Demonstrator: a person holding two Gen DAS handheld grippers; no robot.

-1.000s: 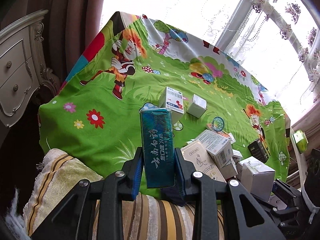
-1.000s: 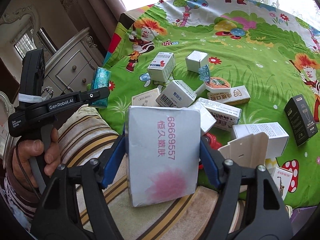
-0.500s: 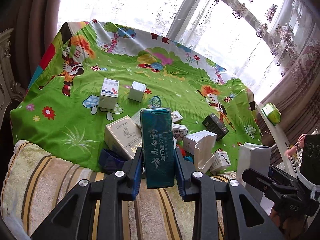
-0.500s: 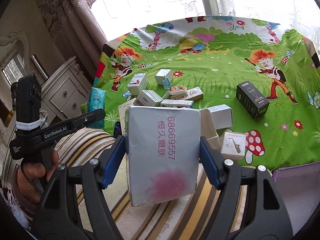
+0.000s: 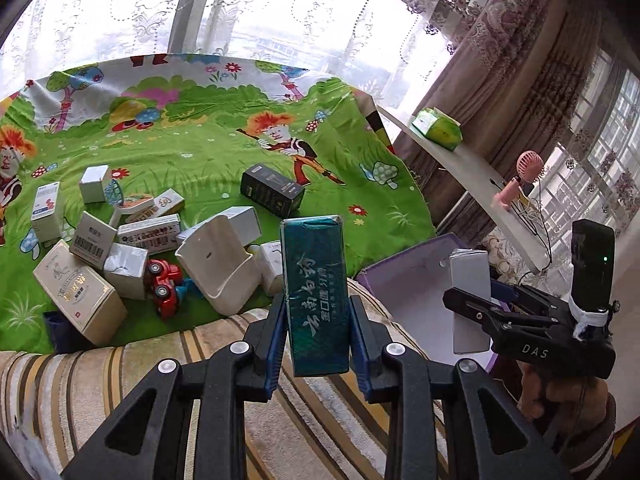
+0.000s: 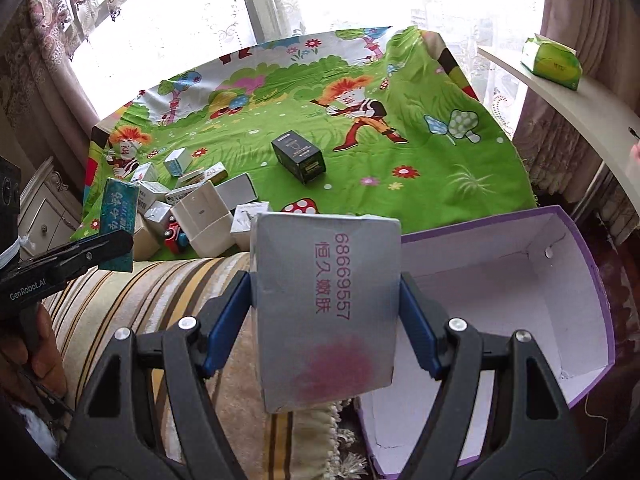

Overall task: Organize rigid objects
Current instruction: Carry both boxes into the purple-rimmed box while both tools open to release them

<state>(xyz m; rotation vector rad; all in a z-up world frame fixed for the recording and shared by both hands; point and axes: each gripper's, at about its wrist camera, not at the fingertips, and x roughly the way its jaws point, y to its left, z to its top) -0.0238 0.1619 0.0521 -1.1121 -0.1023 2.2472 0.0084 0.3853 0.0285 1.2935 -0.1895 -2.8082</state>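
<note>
The teal box [image 5: 315, 295] stands upright, clamped between the fingers of the left gripper [image 5: 316, 320] above the striped cushion [image 5: 132, 372]. The white box [image 6: 326, 312] with red printing is clamped upright by the right gripper [image 6: 326, 322], partly over the cushion's edge and just beside the purple-edged carton [image 6: 560, 292], whose white interior lies open to its right. Neither held box touches the carton. On the green cartoon cloth [image 6: 400, 184] beyond the cushion lies a cluster of small boxes [image 5: 148, 236] with a red toy car [image 5: 164, 284] and a white plastic holder [image 5: 216, 268]. A black box [image 6: 298, 156] lies apart from the cluster, nearer mid-cloth. A green packet [image 6: 554, 62] rests on the white shelf [image 6: 580, 108].
</note>
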